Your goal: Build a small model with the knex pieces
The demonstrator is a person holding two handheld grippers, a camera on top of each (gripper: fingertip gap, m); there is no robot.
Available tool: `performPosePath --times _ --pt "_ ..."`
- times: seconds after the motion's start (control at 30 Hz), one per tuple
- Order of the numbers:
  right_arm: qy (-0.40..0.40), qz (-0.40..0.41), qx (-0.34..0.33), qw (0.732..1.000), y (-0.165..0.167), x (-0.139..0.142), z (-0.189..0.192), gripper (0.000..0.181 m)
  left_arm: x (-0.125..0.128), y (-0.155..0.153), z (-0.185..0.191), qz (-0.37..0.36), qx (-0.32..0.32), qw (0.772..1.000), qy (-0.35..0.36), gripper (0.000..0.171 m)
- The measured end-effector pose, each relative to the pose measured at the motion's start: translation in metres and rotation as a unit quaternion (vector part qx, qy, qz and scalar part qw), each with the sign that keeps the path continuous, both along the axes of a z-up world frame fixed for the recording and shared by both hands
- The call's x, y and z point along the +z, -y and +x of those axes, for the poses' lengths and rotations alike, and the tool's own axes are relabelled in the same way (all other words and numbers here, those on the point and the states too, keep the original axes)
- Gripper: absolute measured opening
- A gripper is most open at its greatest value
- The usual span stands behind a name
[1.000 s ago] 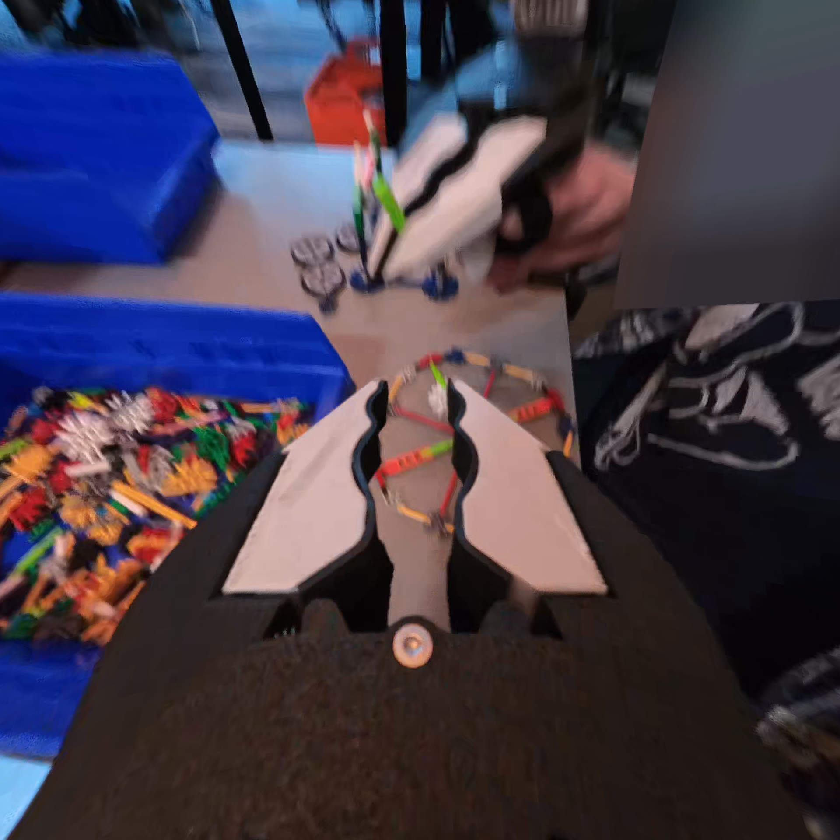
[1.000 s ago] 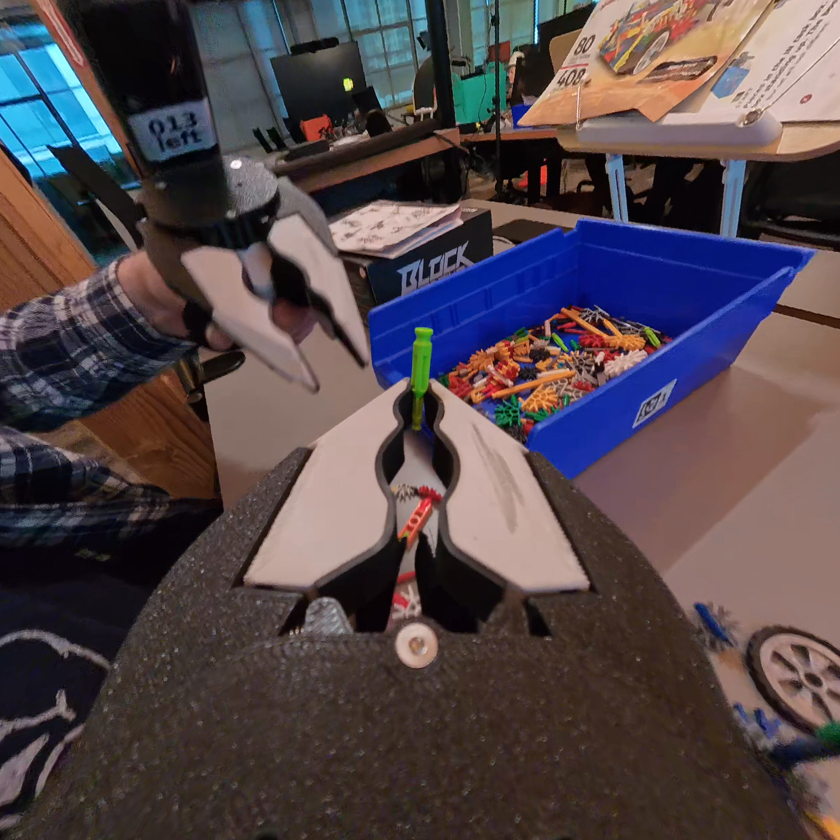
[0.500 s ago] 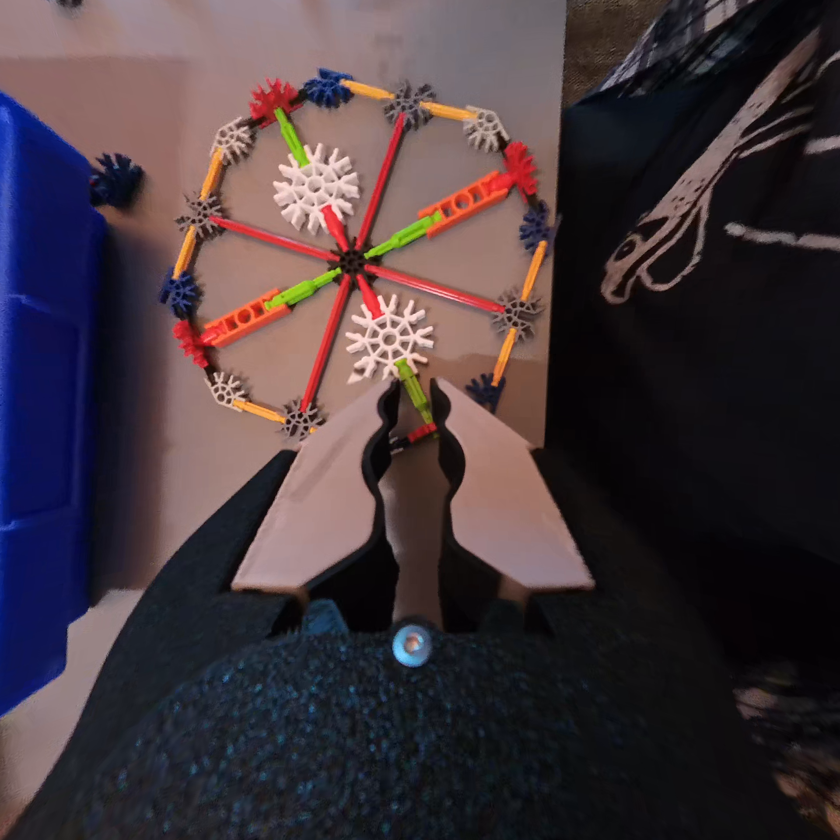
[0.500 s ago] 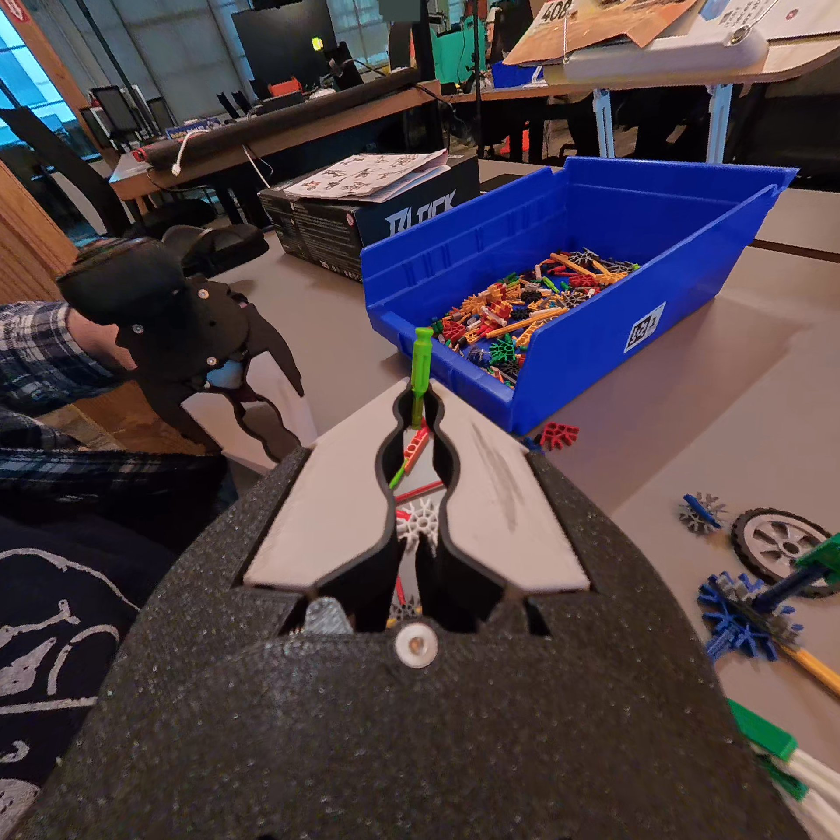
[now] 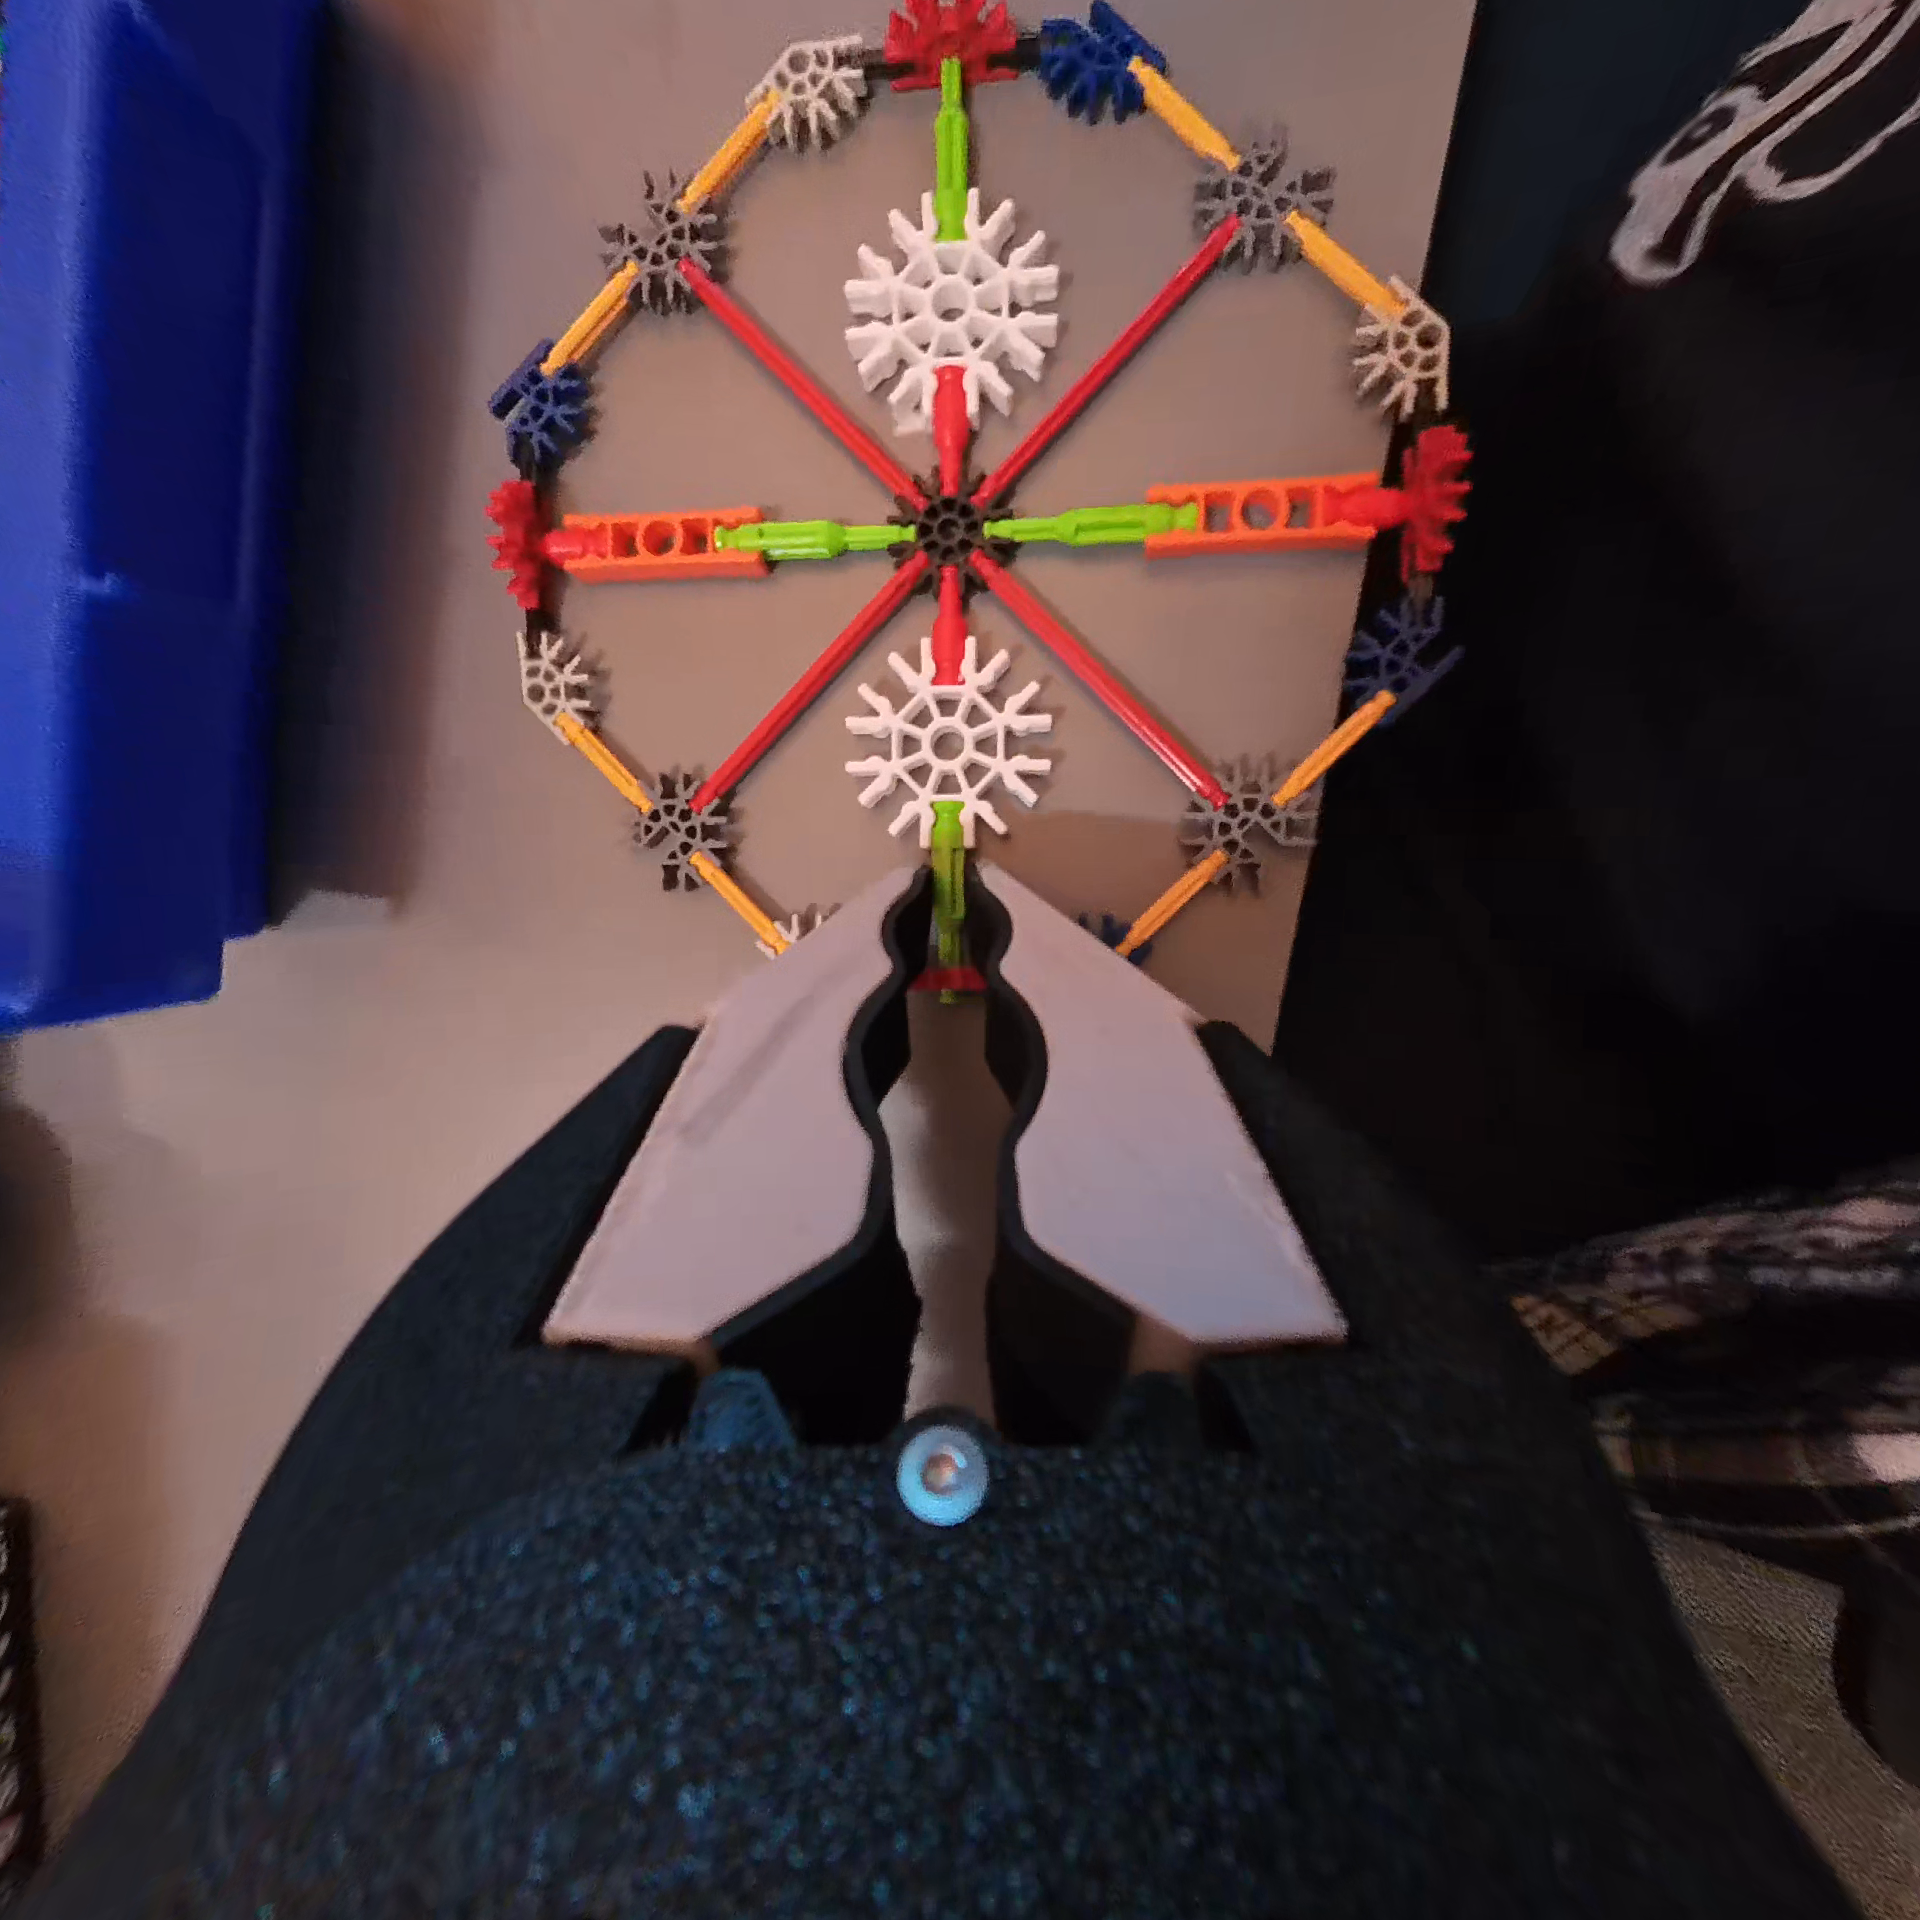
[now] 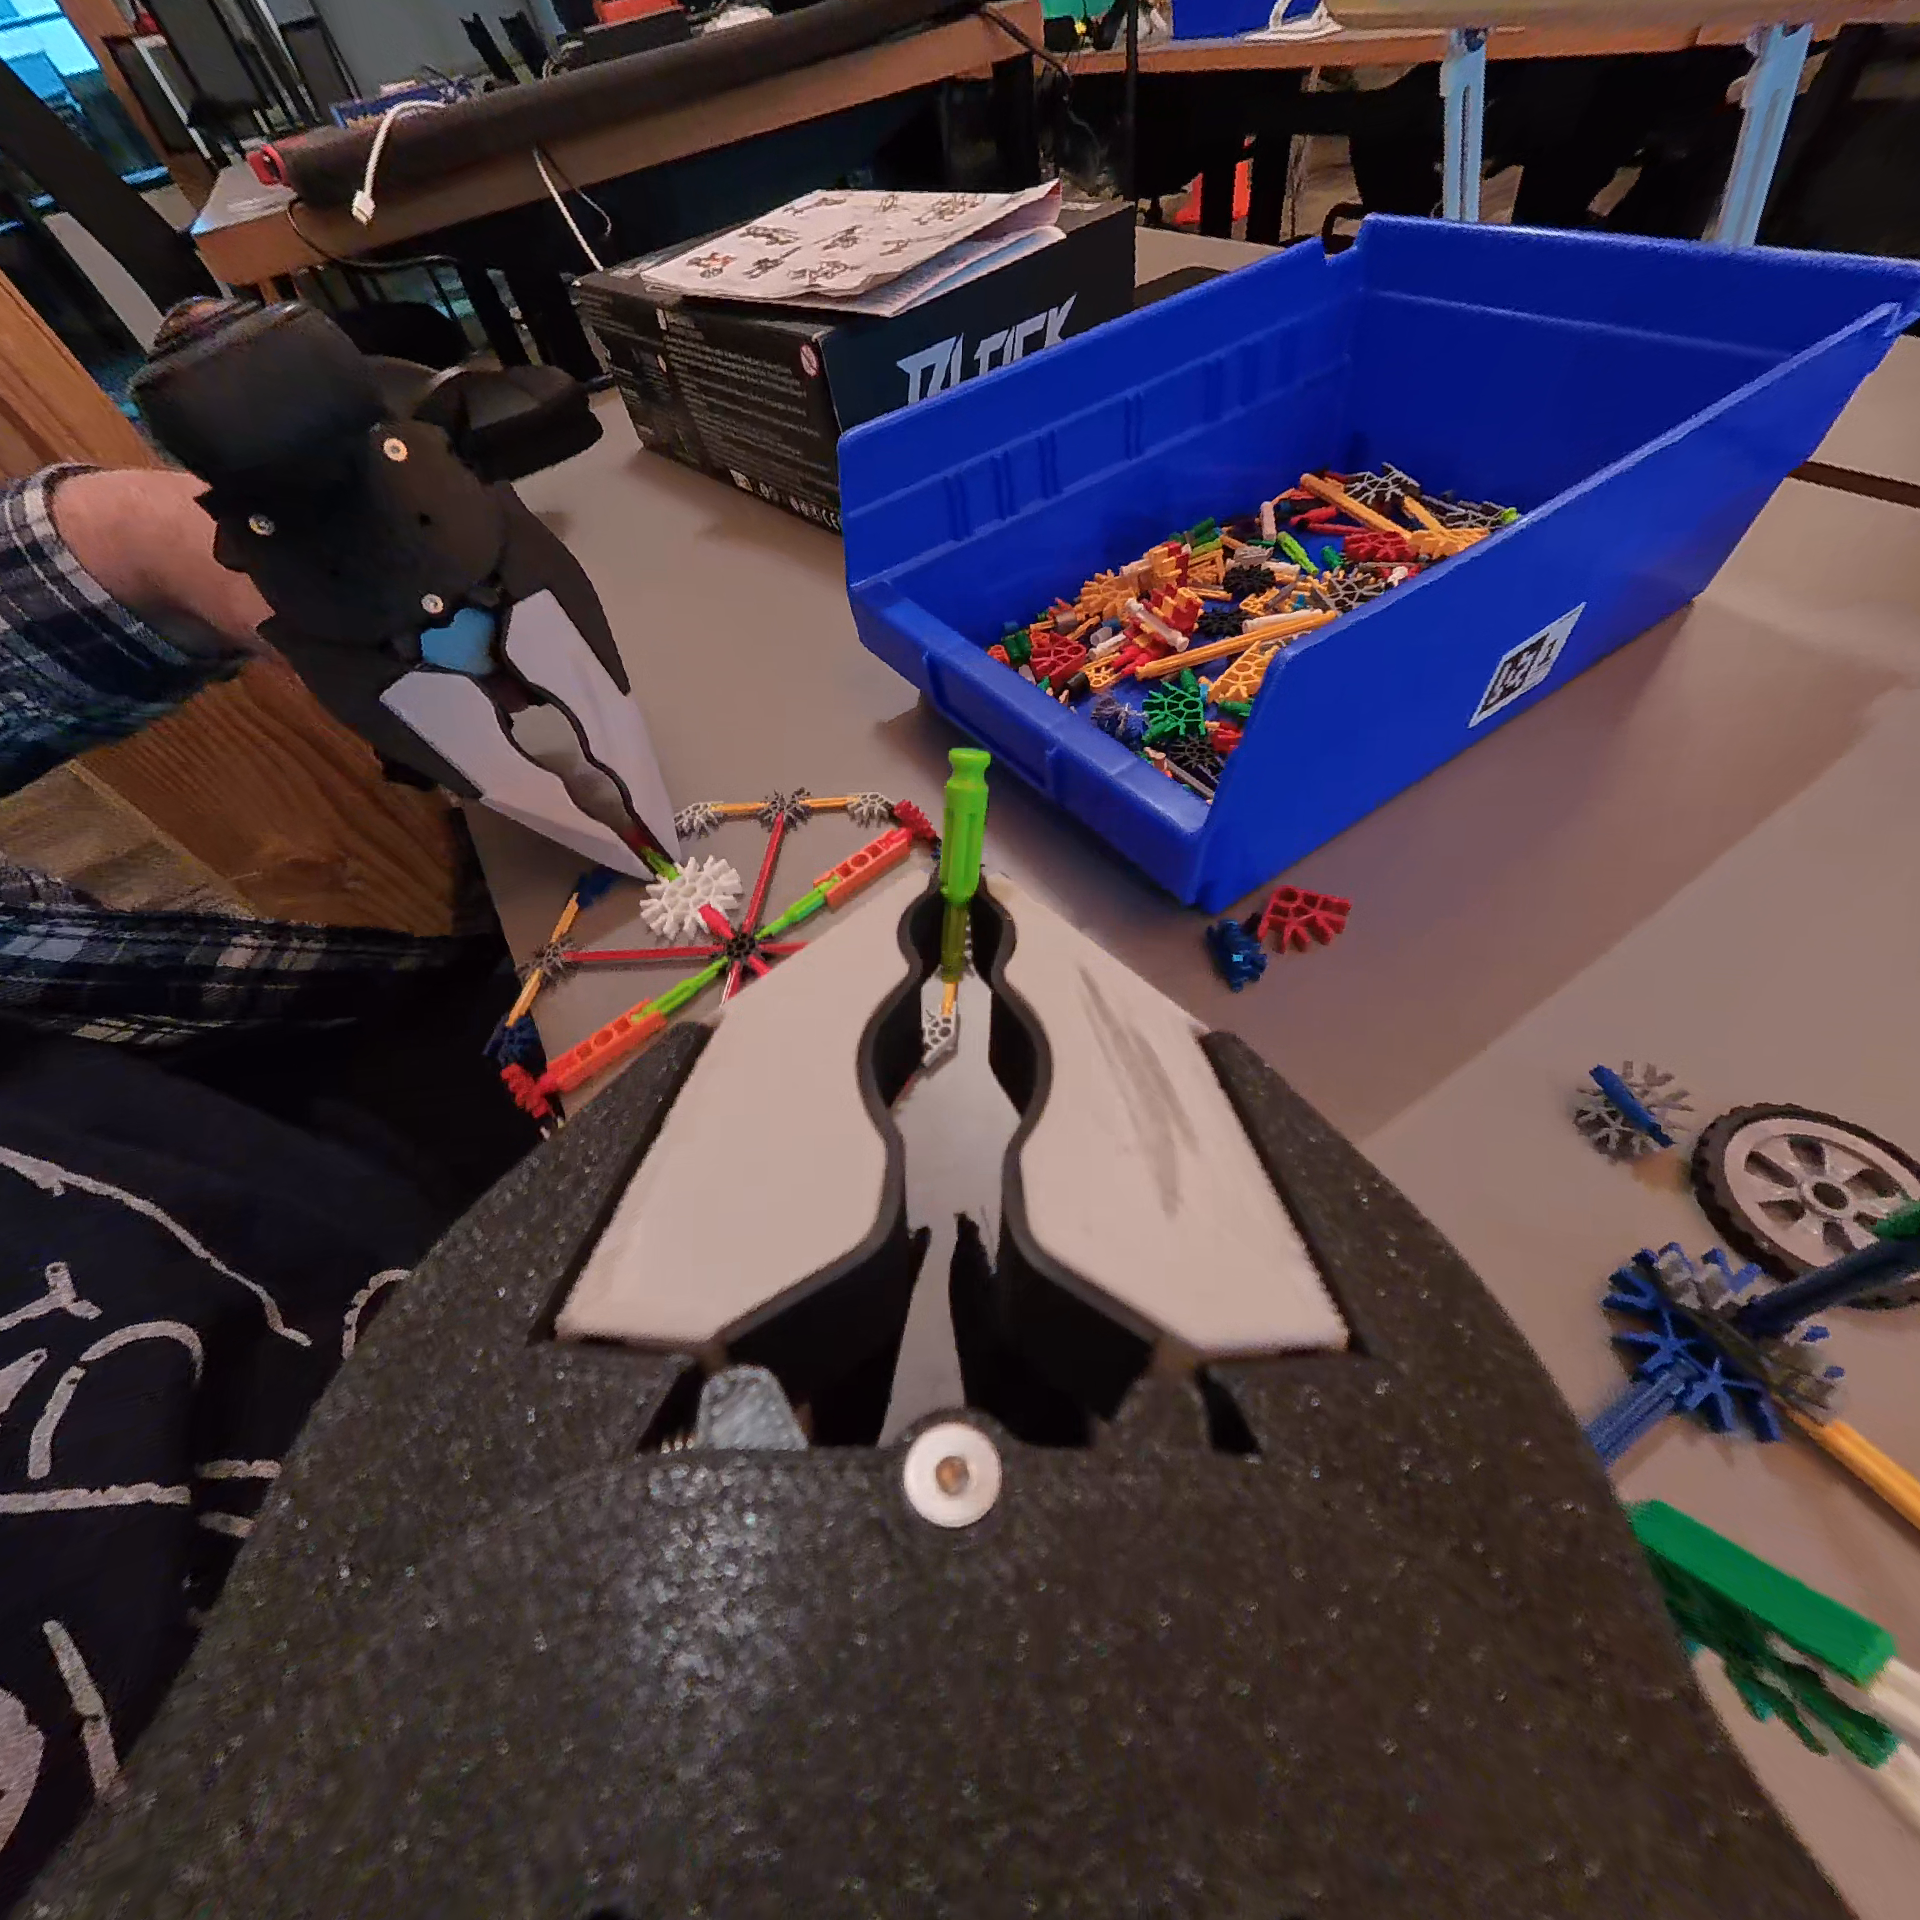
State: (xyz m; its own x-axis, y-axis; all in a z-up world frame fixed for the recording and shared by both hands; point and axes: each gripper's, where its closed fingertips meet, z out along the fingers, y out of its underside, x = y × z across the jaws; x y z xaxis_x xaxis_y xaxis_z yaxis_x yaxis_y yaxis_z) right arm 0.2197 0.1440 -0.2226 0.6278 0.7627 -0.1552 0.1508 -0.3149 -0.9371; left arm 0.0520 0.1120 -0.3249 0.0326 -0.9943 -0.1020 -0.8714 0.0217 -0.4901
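Note:
A flat wheel of coloured rods and connectors (image 5: 948,528) lies on the grey table by its near edge. My left gripper (image 5: 948,896) is shut on the short green rod (image 5: 948,883) that sticks out of the wheel's nearer white snowflake connector (image 5: 948,743). The right wrist view shows the same: the left gripper's tips (image 6: 644,857) pinch that rod beside the white connector (image 6: 691,896). My right gripper (image 6: 954,920) is shut on a loose green rod (image 6: 961,821), which stands up out of its tips just above the wheel (image 6: 740,945).
A blue bin (image 6: 1382,727) of loose pieces stands behind the wheel, and it also shows in the left wrist view (image 5: 135,520). A black box with a booklet (image 6: 831,343) is farther back. Loose red and blue connectors (image 6: 1299,920), a tyre (image 6: 1813,1190) and a blue assembly (image 6: 1704,1351) lie at the right.
My left gripper swung down over the wheel, moved in and closed on the green rod at the white connector. My right gripper kept its green rod and came closer to the wheel.

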Motion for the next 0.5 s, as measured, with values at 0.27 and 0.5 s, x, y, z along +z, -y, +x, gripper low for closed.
performPosePath --times 0.27,0.5 --pt "0.034 -0.013 0.010 0.999 0.002 -0.016 -0.009 0.003 0.000 -0.018 -0.048 0.012 0.040 0.999 -0.026 0.005" --pt "0.141 -0.032 0.025 0.989 0.003 -0.048 -0.016 0.003 0.000 -0.030 -0.096 0.013 0.057 0.997 -0.059 0.005"
